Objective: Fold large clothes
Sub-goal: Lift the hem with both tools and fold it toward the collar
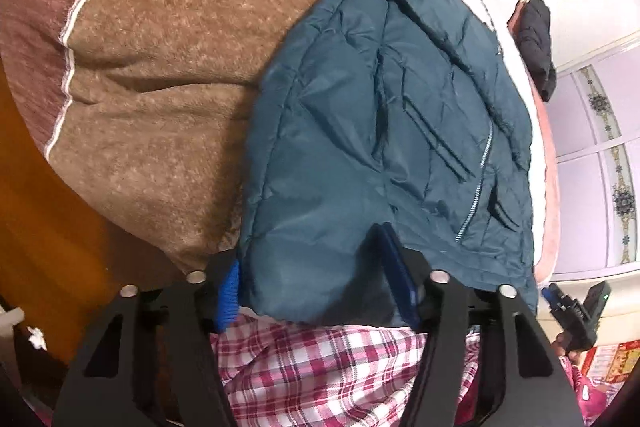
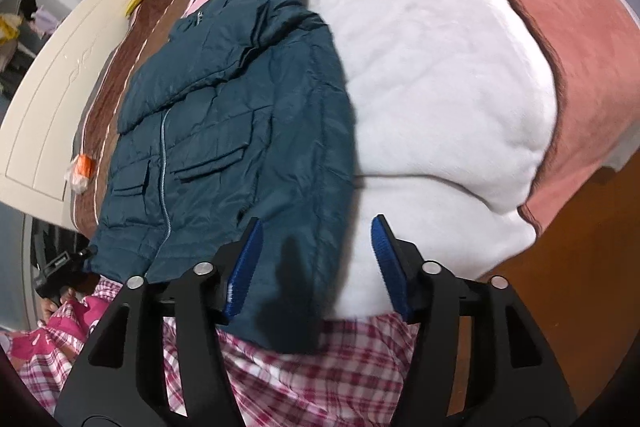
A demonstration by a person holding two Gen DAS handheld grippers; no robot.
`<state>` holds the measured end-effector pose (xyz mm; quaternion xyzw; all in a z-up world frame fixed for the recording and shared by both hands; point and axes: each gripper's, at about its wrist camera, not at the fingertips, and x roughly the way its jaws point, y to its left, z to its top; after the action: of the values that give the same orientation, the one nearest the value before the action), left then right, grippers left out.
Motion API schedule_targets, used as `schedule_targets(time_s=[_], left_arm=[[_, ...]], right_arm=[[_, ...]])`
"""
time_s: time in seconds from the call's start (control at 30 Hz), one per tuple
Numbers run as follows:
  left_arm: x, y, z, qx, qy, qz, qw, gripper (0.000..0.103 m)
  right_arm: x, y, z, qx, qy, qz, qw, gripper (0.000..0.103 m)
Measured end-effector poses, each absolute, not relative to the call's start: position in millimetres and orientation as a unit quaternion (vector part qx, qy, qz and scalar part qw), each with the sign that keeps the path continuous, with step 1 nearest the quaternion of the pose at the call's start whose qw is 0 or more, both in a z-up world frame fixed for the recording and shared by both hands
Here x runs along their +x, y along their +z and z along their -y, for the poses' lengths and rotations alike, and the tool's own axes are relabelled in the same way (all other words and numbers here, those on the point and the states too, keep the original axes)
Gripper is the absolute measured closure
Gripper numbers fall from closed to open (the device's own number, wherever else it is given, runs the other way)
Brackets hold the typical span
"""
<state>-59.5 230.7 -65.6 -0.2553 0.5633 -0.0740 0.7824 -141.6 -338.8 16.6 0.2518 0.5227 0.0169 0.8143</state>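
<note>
The left gripper (image 1: 316, 267) sits at the near hem of the teal padded jacket (image 1: 384, 131), its jaws partly open. The jacket's lower left corner bulges between the blue pads (image 1: 228, 287), but whether they press on the cloth cannot be told from this view. The right gripper (image 2: 316, 259) stands open over the opposite hem corner; its left pad lies against the fabric, its right pad hangs apart over the white blanket (image 2: 440, 67), so it holds nothing.

The jacket (image 2: 224, 123) lies spread on the bed, front up, zipper closed, collar at the far end and hem at the near edge, close to the person's plaid-clad lap (image 2: 320, 367). It straddles the brown blanket (image 1: 168, 47) and the white one. The sleeves appear tucked in along the sides, giving a roughly rectangular outline.

Judging from this, the side folds look done or nearly so. What seems left is doubling the body from hem towards collar, and both grippers are placed for that.
</note>
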Motion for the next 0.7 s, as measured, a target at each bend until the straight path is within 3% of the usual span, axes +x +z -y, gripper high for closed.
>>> schedule_targets(time_s=[0.13, 0.2, 0.53, 0.6, 0.63, 0.67, 0.7], left_arm=[[-61, -62, -234, -0.269, -0.079, -0.551, 0.786, 0.077], [-61, -59, -236, -0.271, -0.079, -0.544, 0.790, 0.085], [-58, -46, -231, -0.252, -0.084, -0.526, 0.808, 0.090], [-58, -45, -232, -0.253, -0.084, -0.522, 0.810, 0.090], [-58, -44, -232, -0.254, -0.084, -0.522, 0.810, 0.091], [-58, -43, -232, -0.254, -0.084, -0.520, 0.811, 0.091], [-59, -40, -232, -0.254, -0.085, -0.516, 0.813, 0.091]], right_arm=[[-154, 9, 345, 0.272, 0.019, -0.535, 0.800, 0.040], [-160, 2, 346, 0.297, 0.034, -0.543, 0.785, 0.040], [-164, -18, 315, 0.310, 0.093, -0.577, 0.750, 0.040], [-162, -21, 309, 0.306, 0.100, -0.576, 0.751, 0.069], [-163, -21, 307, 0.302, 0.096, -0.575, 0.754, 0.072], [-163, -20, 306, 0.301, 0.096, -0.572, 0.757, 0.084], [-162, -17, 306, 0.302, 0.101, -0.564, 0.762, 0.086]])
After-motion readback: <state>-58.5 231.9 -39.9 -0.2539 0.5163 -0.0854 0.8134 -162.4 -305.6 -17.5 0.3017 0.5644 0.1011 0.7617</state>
